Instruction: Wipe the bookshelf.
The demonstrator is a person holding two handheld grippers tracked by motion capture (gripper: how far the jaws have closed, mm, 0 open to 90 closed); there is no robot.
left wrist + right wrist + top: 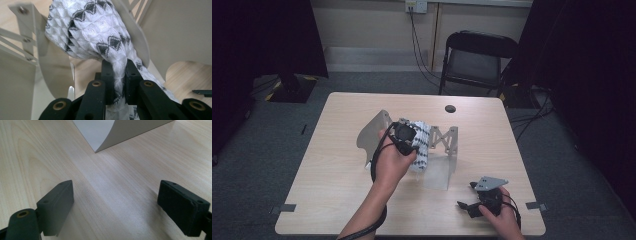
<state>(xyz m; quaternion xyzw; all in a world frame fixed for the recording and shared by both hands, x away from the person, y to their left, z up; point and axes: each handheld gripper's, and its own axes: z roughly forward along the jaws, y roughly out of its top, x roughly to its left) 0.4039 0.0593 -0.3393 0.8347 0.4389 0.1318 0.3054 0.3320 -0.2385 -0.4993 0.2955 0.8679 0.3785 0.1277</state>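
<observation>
So the left tongs [117,72] are clamped down on a pinch of the white cloth with the black diamond pattern [95,32], jaws almost together with a twisted bit of fabric squeezed between them. From the high view the cloth [421,145] is bunched up around the grey folding stand [447,142] in the middle of the counter [337,195], held off the wood with its lower end hanging down in front of the stand's panel. The left gripper view shows the fabric draped over one of the stand's curved plates [140,42], so my guess is this is the bit where the cloth gets pulled up and off the stand, or maybe rearranged on it, hard to say which. The right tongs [117,207] are spread wide with nothing between them, just parked low over bare counter near the front right corner [474,200]. Next move probably needs a clean lift so the fabric doesn't snag on that plate edge, and the right tongs could come in to steady the stand, since it looks light enough to tip.
</observation>
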